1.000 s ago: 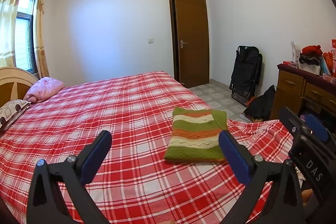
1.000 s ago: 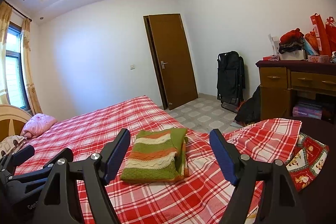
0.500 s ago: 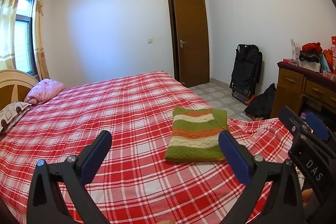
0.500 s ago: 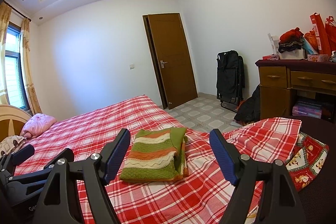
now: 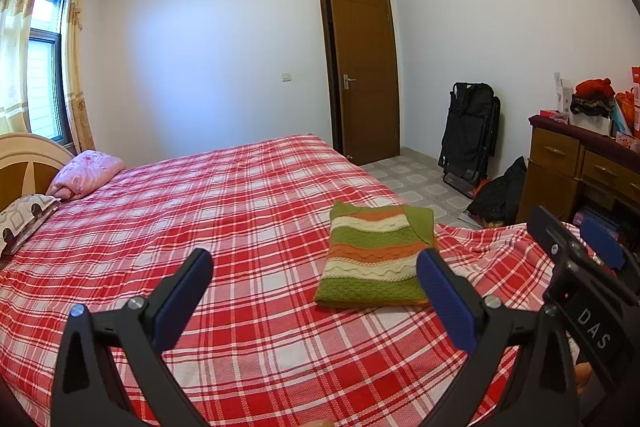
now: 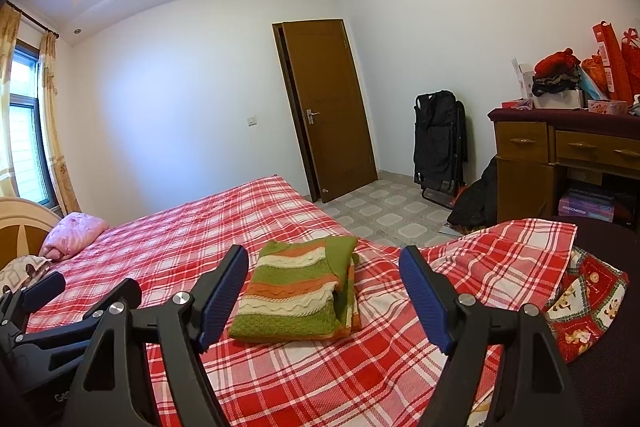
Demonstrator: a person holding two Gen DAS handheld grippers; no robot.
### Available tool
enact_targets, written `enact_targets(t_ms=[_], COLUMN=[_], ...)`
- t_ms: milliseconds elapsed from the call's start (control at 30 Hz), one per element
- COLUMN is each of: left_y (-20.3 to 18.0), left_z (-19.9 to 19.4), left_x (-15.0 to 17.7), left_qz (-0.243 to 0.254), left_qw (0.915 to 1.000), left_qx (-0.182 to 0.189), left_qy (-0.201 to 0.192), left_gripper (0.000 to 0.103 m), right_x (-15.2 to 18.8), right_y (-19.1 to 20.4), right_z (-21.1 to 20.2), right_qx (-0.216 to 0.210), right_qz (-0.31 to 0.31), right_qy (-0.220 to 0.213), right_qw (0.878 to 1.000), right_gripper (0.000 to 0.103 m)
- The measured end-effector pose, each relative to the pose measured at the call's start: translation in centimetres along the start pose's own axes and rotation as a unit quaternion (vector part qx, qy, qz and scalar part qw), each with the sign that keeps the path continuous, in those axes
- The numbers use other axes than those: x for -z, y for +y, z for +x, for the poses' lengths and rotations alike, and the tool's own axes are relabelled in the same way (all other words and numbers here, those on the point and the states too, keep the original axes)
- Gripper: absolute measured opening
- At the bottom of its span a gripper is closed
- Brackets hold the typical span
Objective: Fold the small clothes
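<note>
A folded knit sweater (image 5: 376, 259) with green, orange and cream stripes lies flat on the red plaid bed (image 5: 240, 227) near its right edge. It also shows in the right wrist view (image 6: 298, 293). My left gripper (image 5: 314, 301) is open and empty, held above the bed short of the sweater. My right gripper (image 6: 324, 301) is open and empty, held back from the sweater, which shows between its fingers. The right gripper shows at the right edge of the left wrist view (image 5: 580, 267). The left gripper shows at the lower left of the right wrist view (image 6: 60, 311).
A pink bundle (image 5: 86, 173) and a patterned pillow (image 5: 20, 219) lie by the headboard. A wooden dresser (image 6: 560, 163) with piled items stands at the right. A black folded chair (image 6: 440, 151) and a brown door (image 6: 328, 107) are at the far wall. A Christmas-print cloth (image 6: 584, 311) lies right.
Both grippers stay open and almost still. The views shift only slightly; the sweater has not moved.
</note>
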State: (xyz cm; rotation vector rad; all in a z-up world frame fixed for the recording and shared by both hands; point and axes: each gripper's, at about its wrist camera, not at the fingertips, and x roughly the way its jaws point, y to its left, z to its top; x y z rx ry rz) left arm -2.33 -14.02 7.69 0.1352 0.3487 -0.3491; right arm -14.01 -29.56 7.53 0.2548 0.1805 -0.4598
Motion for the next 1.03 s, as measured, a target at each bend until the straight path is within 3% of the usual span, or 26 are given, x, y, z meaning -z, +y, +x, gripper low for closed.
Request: enact_targets(t_ms=[400,1033], left_y=[1.1,1.3], left_z=[1.0,0.8], left_x=[0.5,0.7], left_qz=[-0.004,-0.001], left_qw=[0.9998,0.9999], left_qx=[-0.009,-0.009], left_qy=[0.019,0.012], left_gripper=[0.103,0.103], right_x=[0.3,0.5], right_y=[0.0,0.1], right_z=[0.0,0.5], right_qx=[0.003,0.001], right_qz=[0.0,0.0], right_qy=[-0.001,0.008], right_qw=[1.0,1.0], right_gripper=[0.079,0.079])
